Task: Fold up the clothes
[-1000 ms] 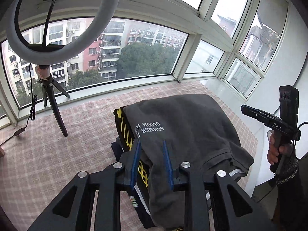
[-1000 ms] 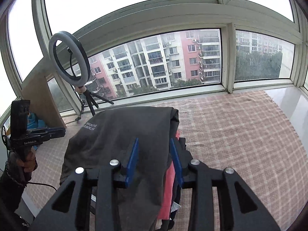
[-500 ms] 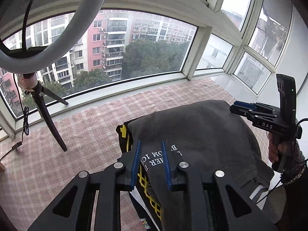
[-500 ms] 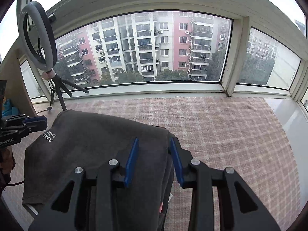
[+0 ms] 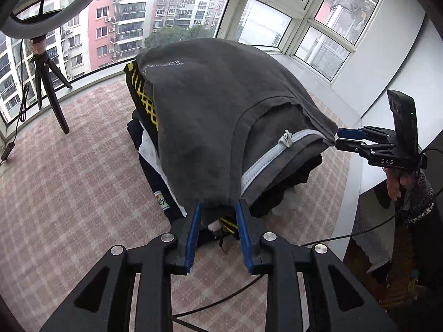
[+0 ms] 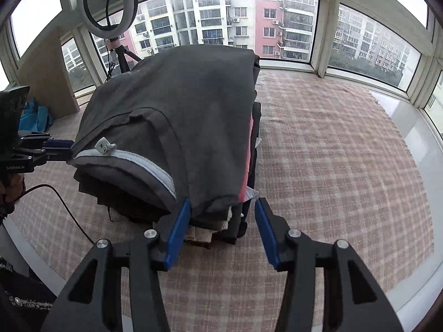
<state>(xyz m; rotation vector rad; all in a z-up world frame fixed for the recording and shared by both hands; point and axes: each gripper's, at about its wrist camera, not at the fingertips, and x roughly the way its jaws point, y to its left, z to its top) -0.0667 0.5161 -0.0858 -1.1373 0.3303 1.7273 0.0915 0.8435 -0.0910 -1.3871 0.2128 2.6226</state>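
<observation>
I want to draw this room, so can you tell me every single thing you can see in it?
Grey shirt: one, dark grey, folded on top of the pile.
Clothes pile: one stack, black, yellow, white and pink, under the shirt.
Checked cloth: one, pink and white, under the pile.
Ring light: one, white, on a black tripod by the window.
Blue cloth: one, far left.
Left gripper: black with blue pads, opening at the shirt's corner.
Right gripper: same colours, opening at the other corner.
</observation>
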